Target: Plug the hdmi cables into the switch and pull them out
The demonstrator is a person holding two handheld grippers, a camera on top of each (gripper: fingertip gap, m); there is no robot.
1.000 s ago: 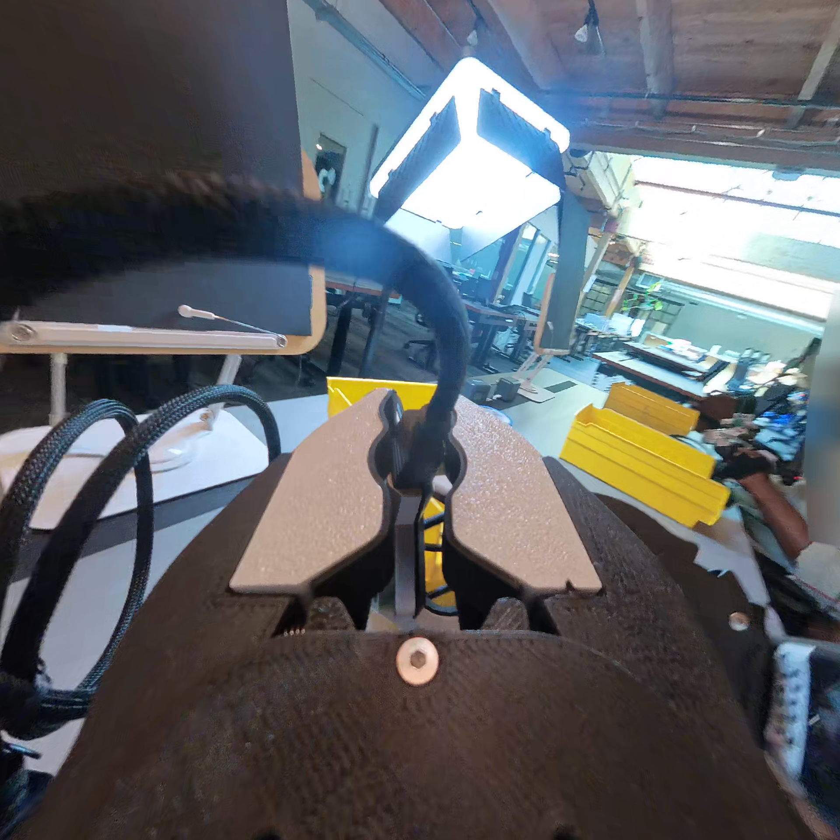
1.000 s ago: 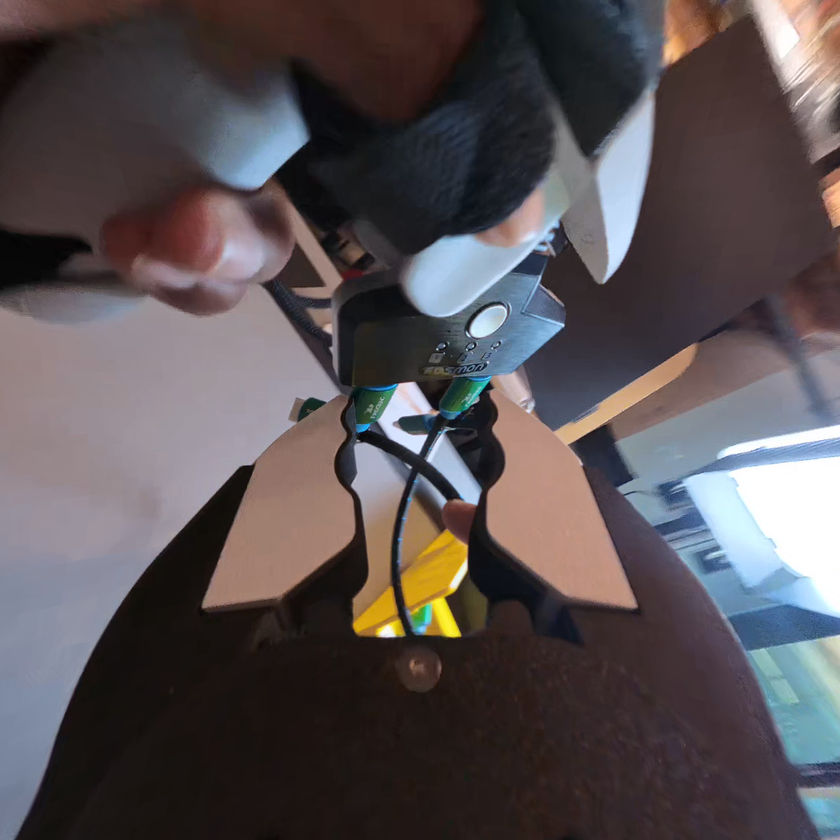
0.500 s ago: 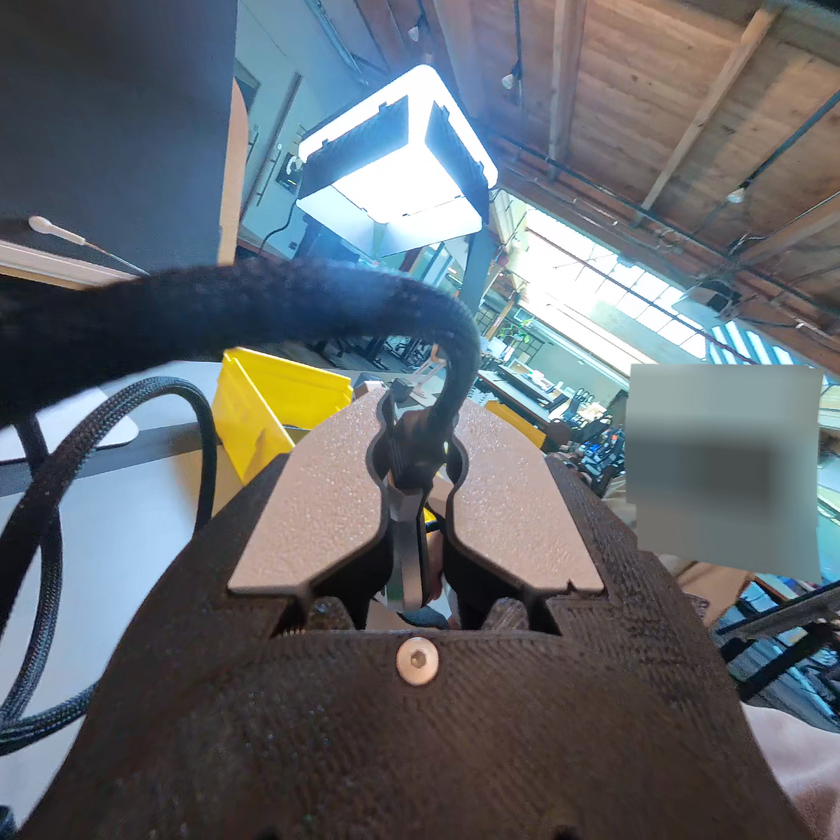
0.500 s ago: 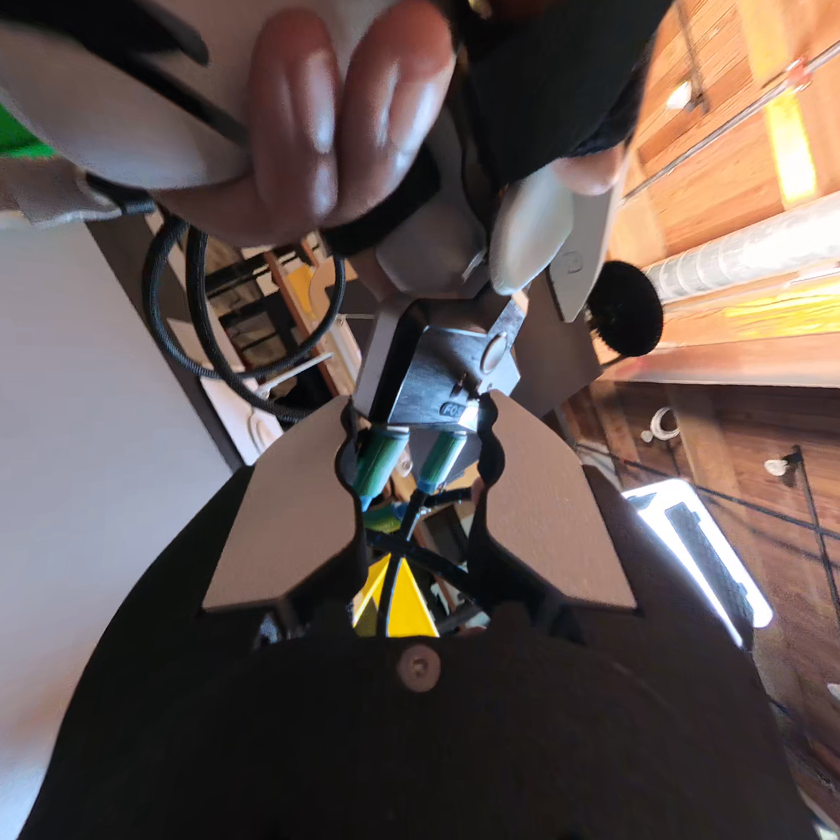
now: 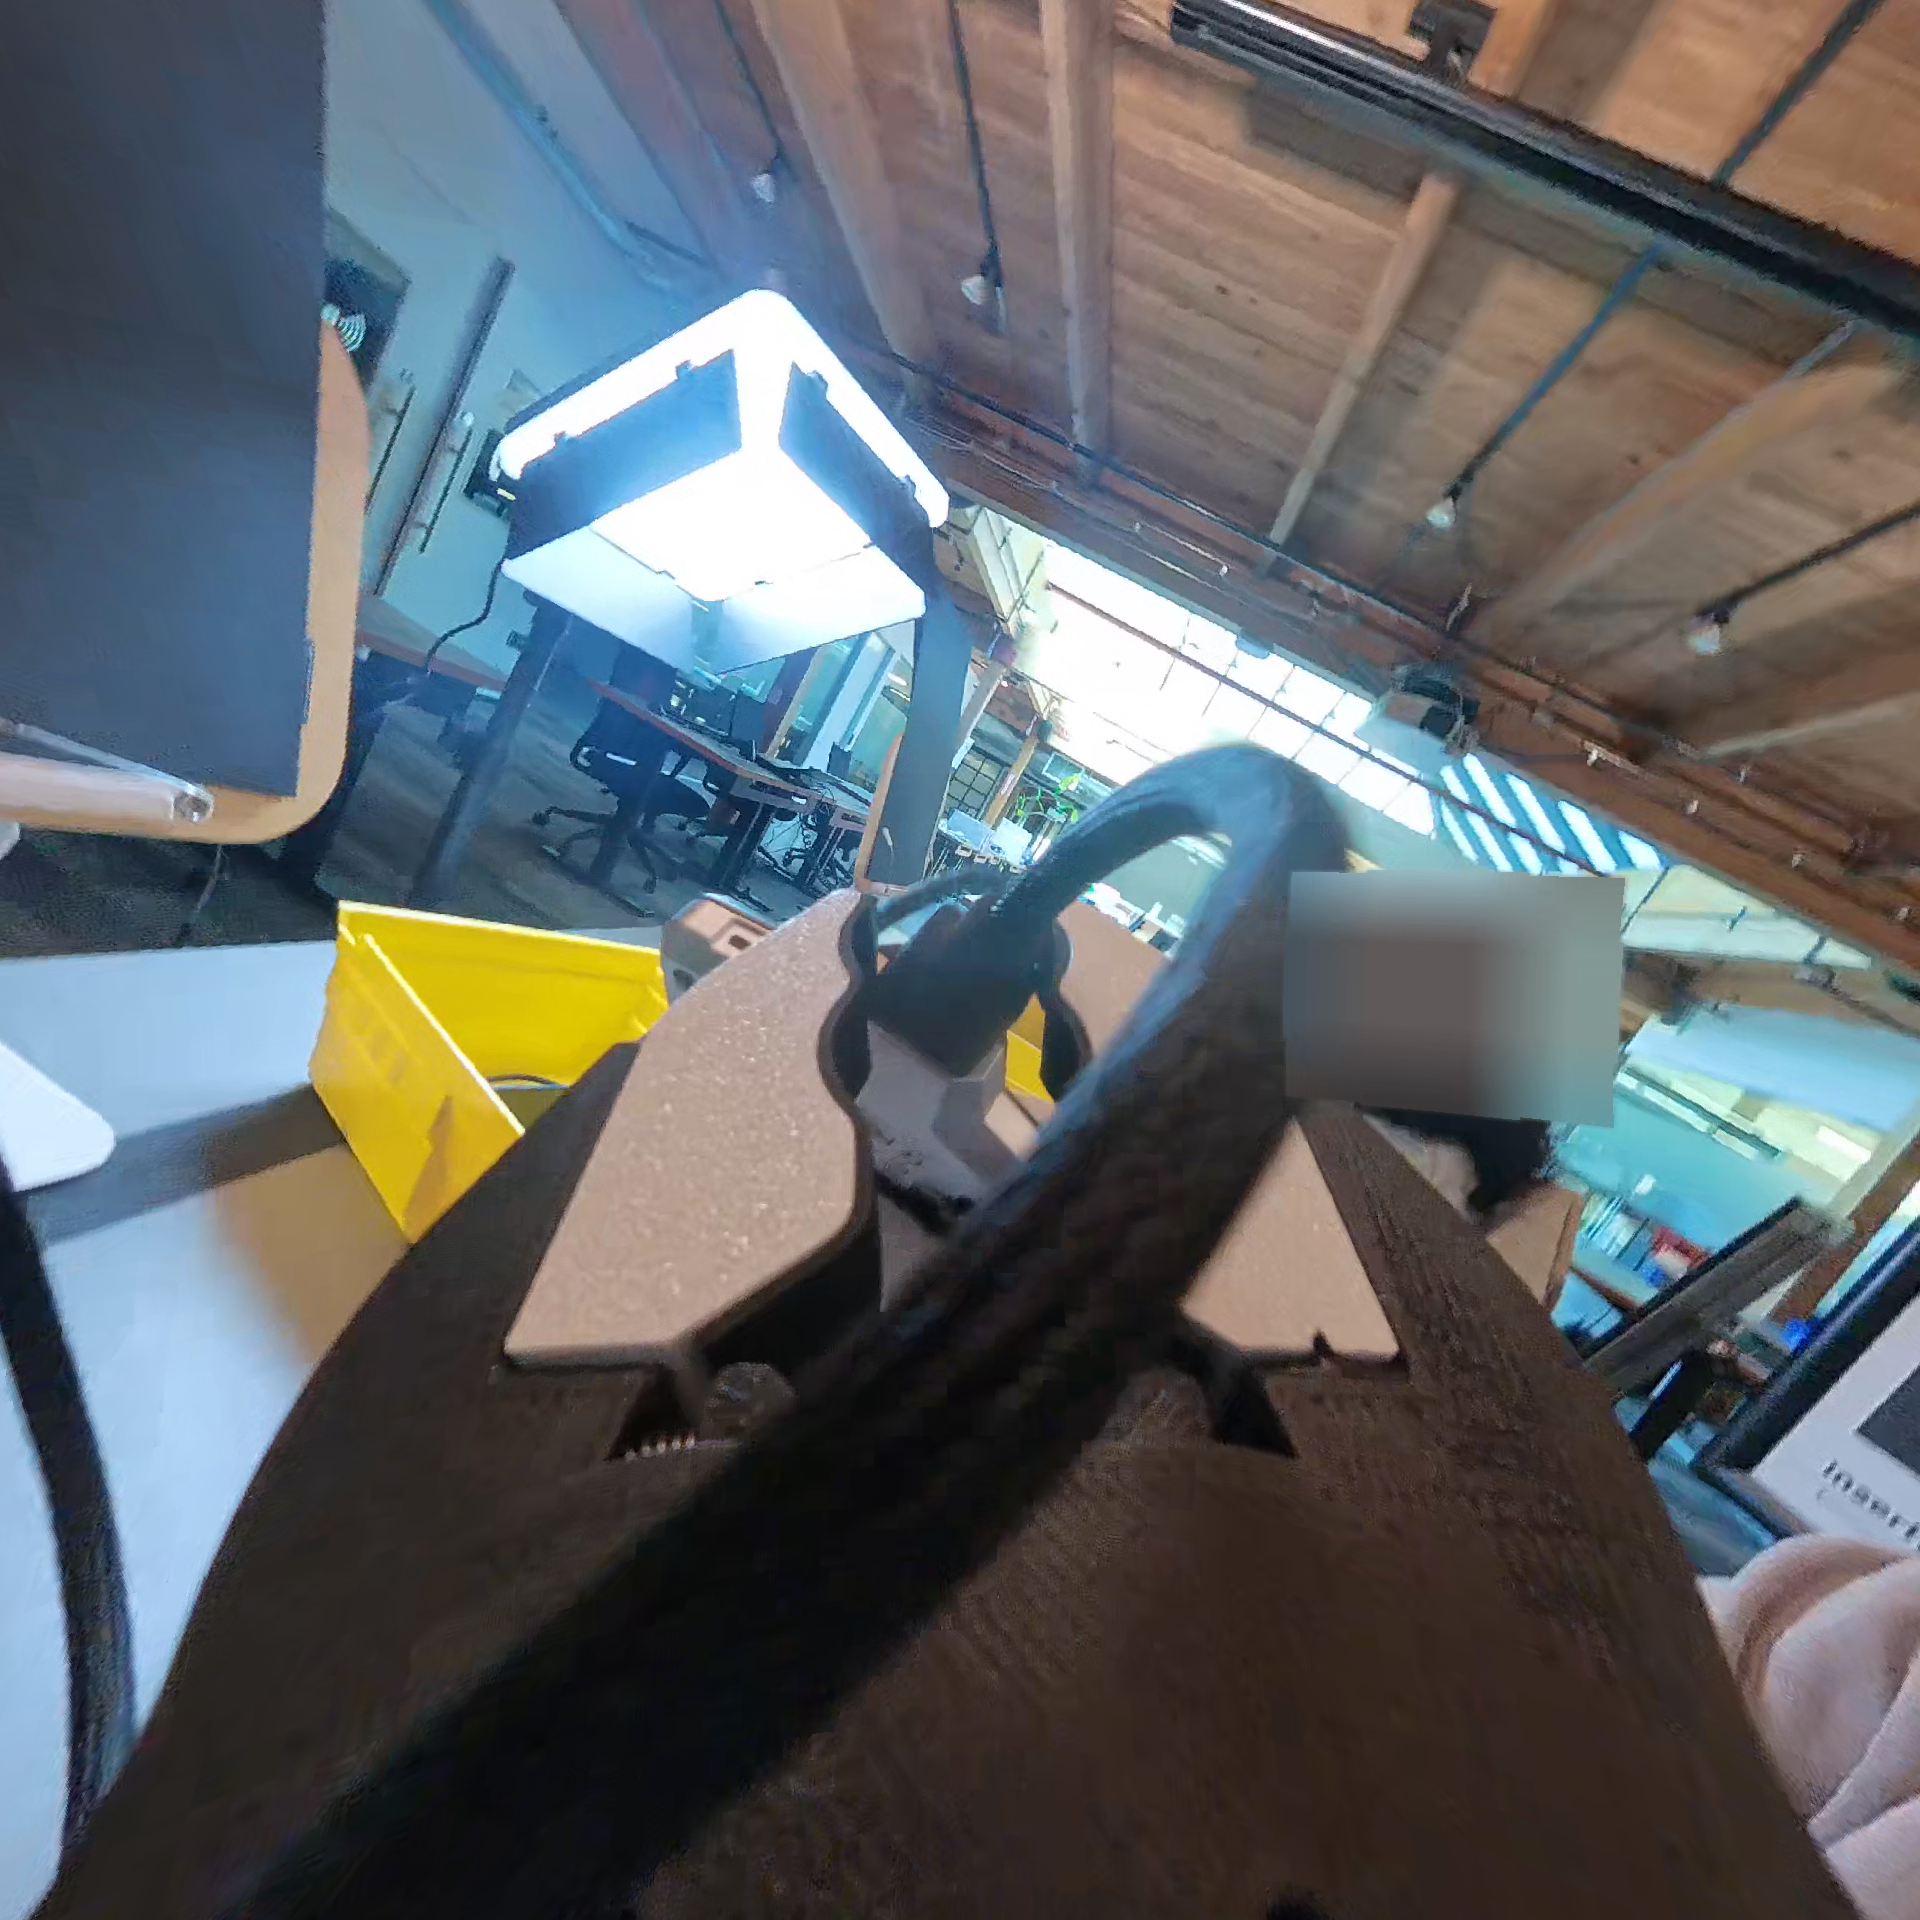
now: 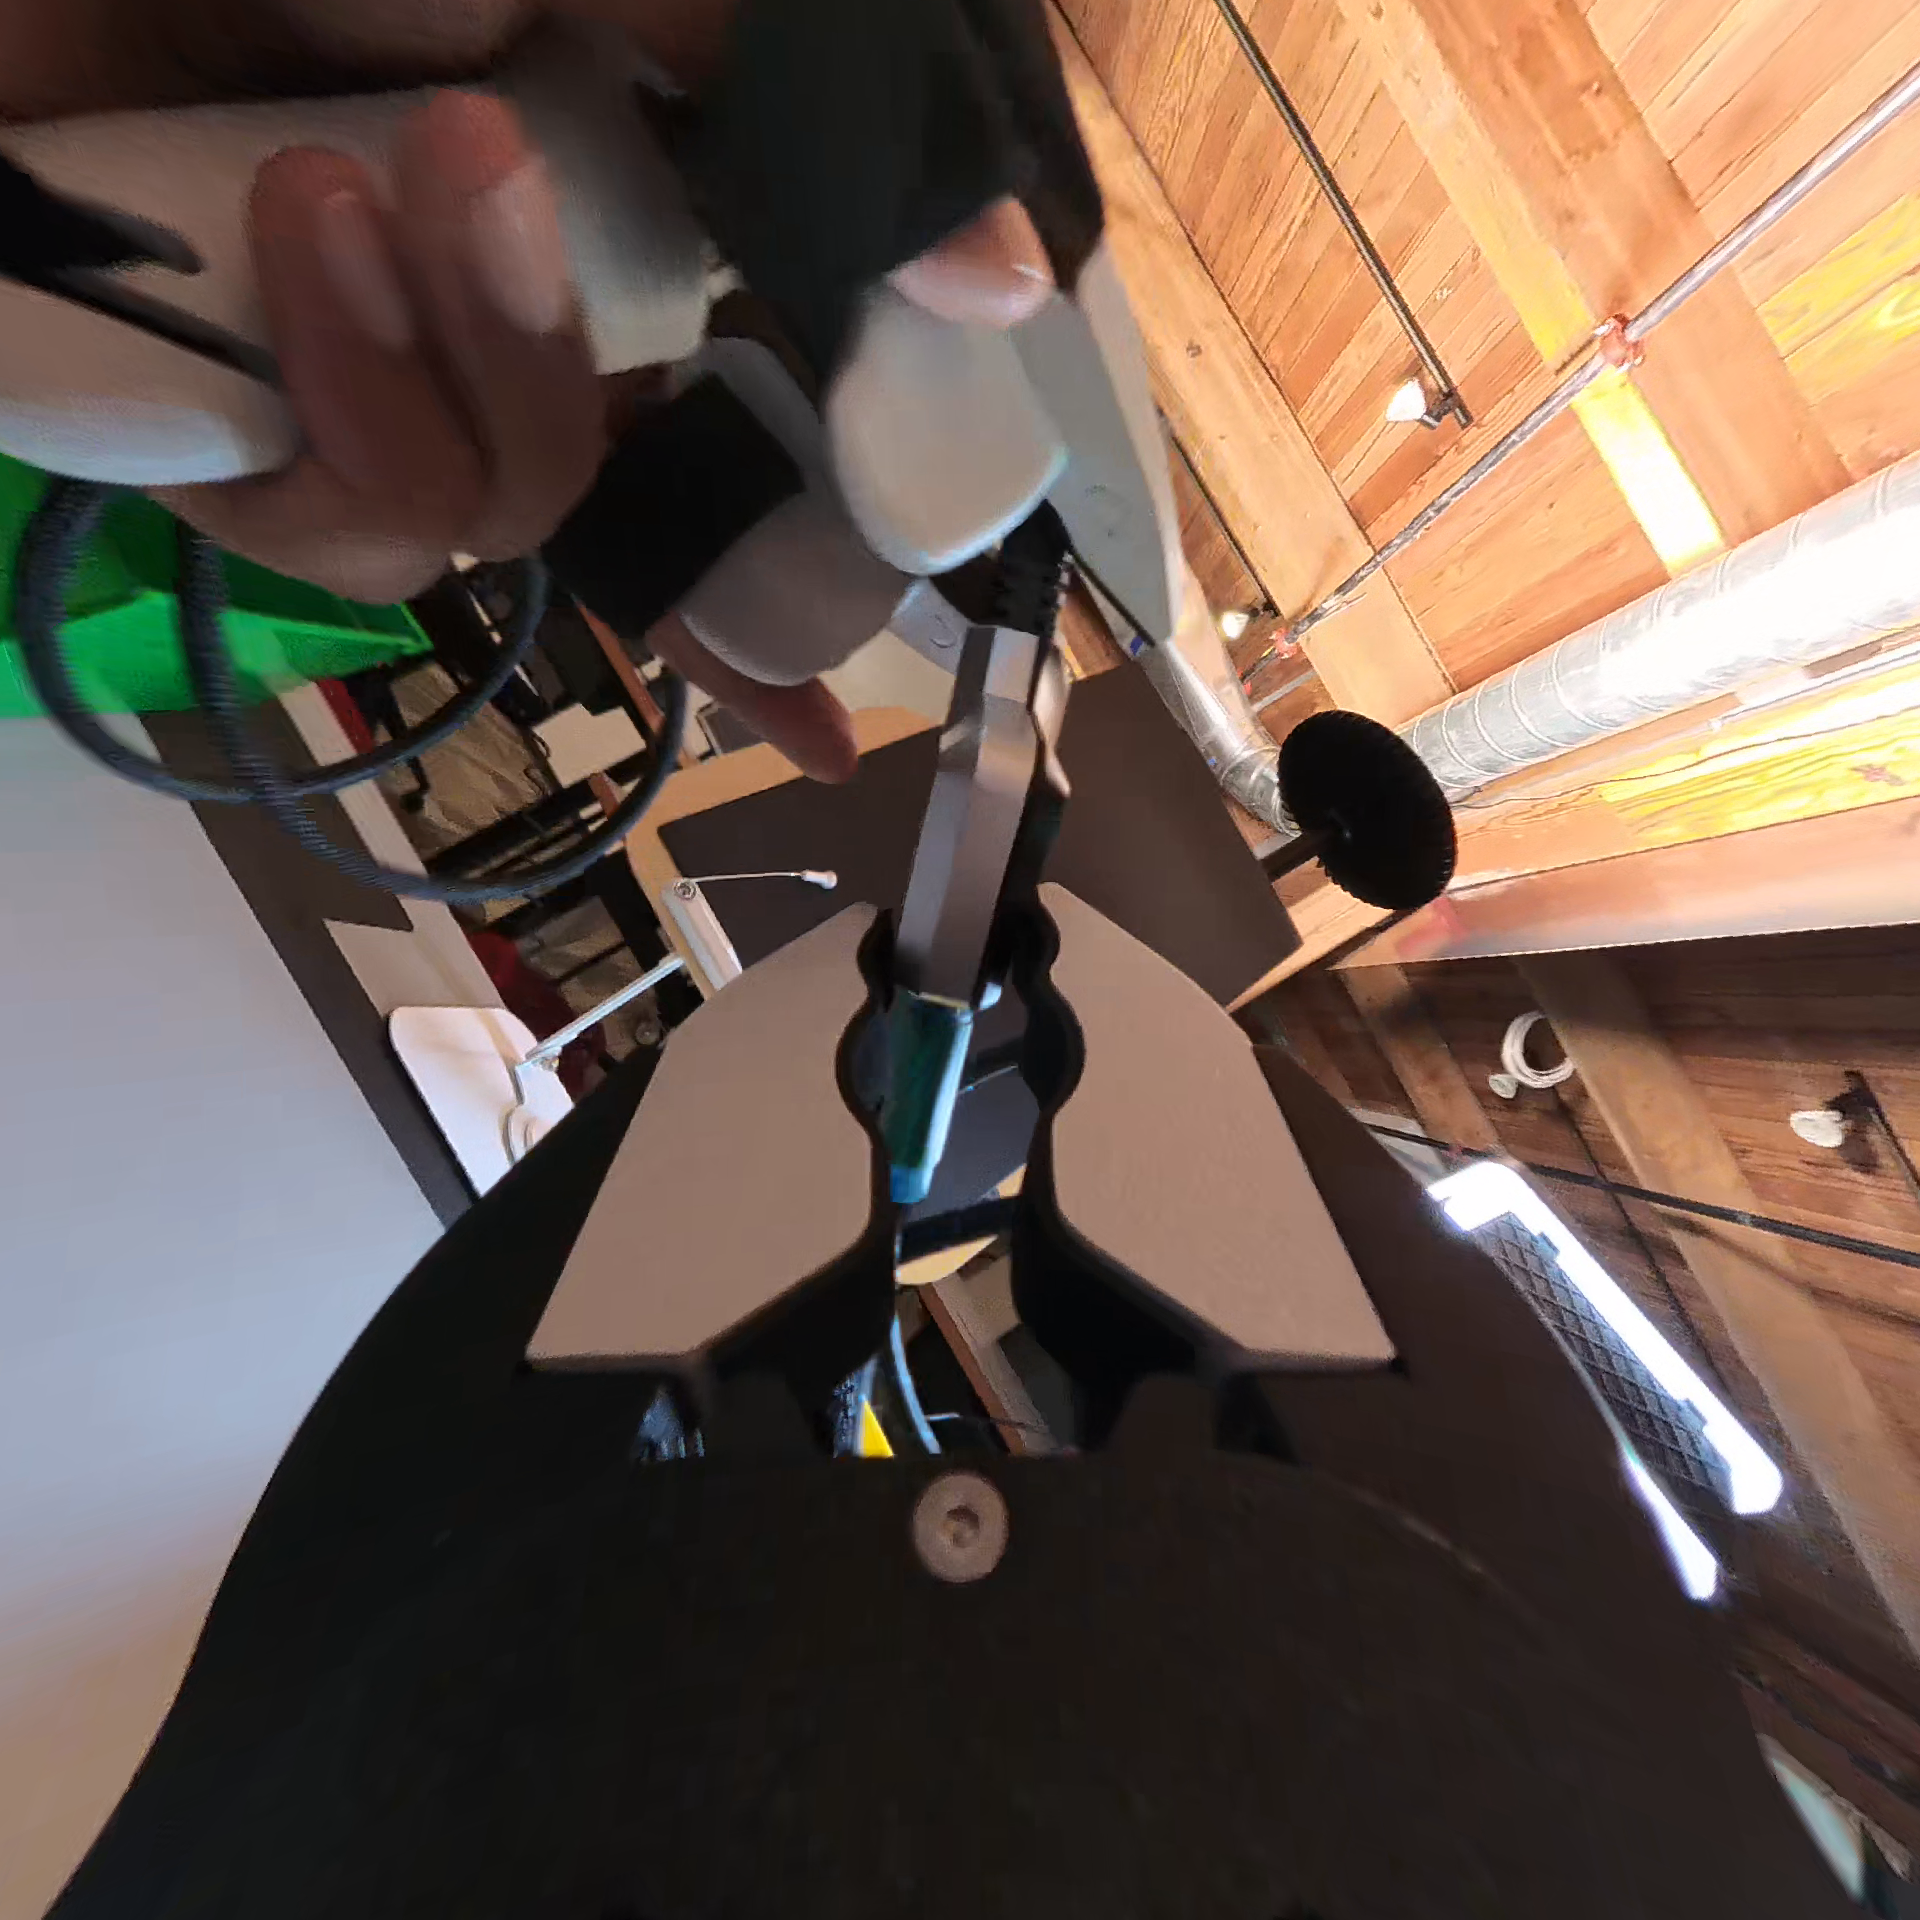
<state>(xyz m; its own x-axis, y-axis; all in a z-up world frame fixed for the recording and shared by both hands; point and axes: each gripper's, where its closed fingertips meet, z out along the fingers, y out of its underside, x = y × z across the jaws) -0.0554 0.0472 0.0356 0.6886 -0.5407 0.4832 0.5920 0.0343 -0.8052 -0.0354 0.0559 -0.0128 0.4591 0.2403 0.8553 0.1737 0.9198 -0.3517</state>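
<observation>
My left gripper (image 5: pixel 956 925) is shut on the grey metal switch (image 5: pixel 935 1101). A black HDMI plug (image 5: pixel 945 997) sits in the switch's far end, and its black braided cable (image 5: pixel 1195 810) loops back over my right finger. In the right wrist view the switch (image 6: pixel 966 831) shows edge-on, held from above by the other gripper's white fingers (image 6: pixel 935 457) and a person's hand (image 6: pixel 416 364). My right gripper (image 6: pixel 956 914) has its jaws close around a green HDMI plug (image 6: pixel 925 1081) seated in the switch's near end. Any second green plug is hidden behind it.
A yellow bin (image 5: pixel 468 1018) stands on the white table (image 5: pixel 156 997) just beyond my left gripper. A bright light panel (image 5: pixel 717 468) hangs above. A green bin (image 6: pixel 156 623) and loops of black cable (image 6: pixel 312 790) lie at the left of the right wrist view. The tips of one gripper are about 6 centimeters away from the tips of the other.
My right gripper's jaws have narrowed from wide open onto the green plug. The switch has turned edge-on to the right view. The left view has tilted up and the black cable has swung right.
</observation>
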